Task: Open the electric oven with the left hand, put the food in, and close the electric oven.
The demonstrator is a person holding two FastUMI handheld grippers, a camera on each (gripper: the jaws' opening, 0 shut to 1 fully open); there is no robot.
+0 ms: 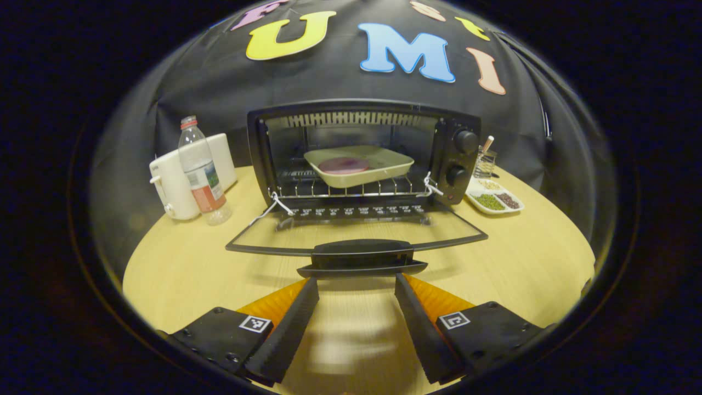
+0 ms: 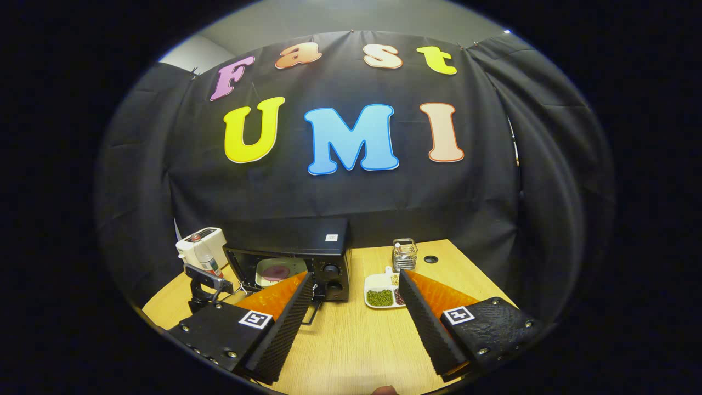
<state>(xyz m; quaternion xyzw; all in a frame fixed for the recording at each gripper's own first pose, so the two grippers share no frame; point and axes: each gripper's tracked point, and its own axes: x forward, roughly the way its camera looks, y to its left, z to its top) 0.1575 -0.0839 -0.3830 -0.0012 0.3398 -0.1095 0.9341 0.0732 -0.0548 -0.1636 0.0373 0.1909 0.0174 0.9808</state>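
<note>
Left hand-held gripper (image 1: 356, 285) is seen with its fingers spread and nothing between them, its tips just short of the door handle (image 1: 362, 258) of the oven (image 1: 362, 156). The door (image 1: 356, 233) lies folded fully down toward the near side, roughly level over the tabletop (image 1: 175, 274). A dish (image 1: 359, 164) already sits on the rack (image 1: 351, 189) inside the cavity, and a round, dark reddish piece of food (image 1: 344, 164) lies in its left half; what the food is cannot be told.

With the food judged to be in place, the closing step appears to be in hand. For the next move the handle would have to be taken or pushed from below and the door swung up and away until it shuts against the oven front; a lift that is off centre could twist the door or nudge the oven back.

Right hand-held gripper (image 2: 356, 307) is held well back from the oven, its fingers likewise spread and empty.

To the right of the oven a divided tray (image 1: 493, 200) holds green beans in one section, dark beans in another and paler grains in a far one. Behind it a small wire holder (image 2: 405, 254) is seen with something upright inside. To the left stand a bottle (image 1: 200, 170) and a white appliance (image 1: 170, 186).
</note>
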